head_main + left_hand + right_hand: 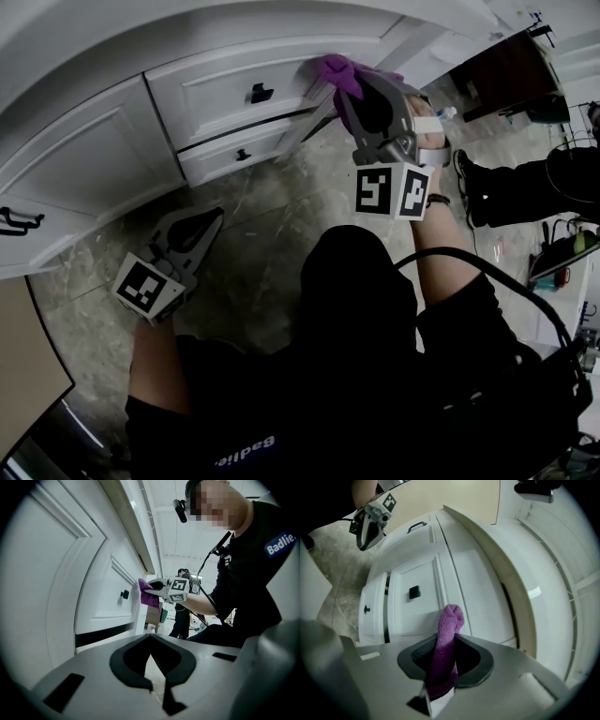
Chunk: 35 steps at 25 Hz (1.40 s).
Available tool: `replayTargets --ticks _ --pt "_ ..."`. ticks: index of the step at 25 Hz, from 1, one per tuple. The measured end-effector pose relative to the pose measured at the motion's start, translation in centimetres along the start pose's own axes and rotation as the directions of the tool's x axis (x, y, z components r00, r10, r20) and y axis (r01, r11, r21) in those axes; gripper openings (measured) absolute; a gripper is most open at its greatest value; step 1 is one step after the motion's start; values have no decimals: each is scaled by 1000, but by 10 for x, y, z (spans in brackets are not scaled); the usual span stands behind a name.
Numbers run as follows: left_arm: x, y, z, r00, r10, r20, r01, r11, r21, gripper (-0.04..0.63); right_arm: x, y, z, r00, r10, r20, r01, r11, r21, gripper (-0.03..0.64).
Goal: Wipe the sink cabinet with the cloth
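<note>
You are holding the purple terry cloth (450,620) bunched in your right gripper (443,663), its tip pressing against the white panelled sink cabinet (94,159) at the upper drawer (211,89), beside the black knob (261,93).

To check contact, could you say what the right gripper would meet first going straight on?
Likely the white panelled drawer front, led by the purple terry cloth in its jaws; depth is unclear.

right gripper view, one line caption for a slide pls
Right gripper shut on a purple cloth, holding it up to the white cabinet's drawer front.
</note>
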State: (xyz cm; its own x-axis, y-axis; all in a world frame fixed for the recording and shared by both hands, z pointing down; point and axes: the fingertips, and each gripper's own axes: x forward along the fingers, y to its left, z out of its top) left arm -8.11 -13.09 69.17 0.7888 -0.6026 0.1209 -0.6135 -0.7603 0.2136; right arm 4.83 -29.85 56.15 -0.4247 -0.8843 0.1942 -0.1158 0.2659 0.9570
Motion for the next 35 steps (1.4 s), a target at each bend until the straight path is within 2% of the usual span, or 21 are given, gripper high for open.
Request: replayTargets --ticks 3,6,17,25,35 --pt "4 -3 0 1000 -14 -2 14 1000 8 -11 -3 -37 2 995 -100 2 100 995 1 78" --pt "7 -3 -4 1000 -11 5 11 1000 1 -11 7 -40 -11 993 -112 -38 113 993 18 78" --pt "6 9 -11 1000 11 1 -11 999 -30 -11 36 67 -39 995 76 -69 -73 996 44 78" --pt "13 3 -4 1000 -11 0 11 1000 -13 -11 49 130 -47 973 212 -89 -209 977 51 78" --pt "13 -4 3 1000 -8 7 9 1000 -25 -11 48 134 -47 971 225 -84 -218 973 81 78"
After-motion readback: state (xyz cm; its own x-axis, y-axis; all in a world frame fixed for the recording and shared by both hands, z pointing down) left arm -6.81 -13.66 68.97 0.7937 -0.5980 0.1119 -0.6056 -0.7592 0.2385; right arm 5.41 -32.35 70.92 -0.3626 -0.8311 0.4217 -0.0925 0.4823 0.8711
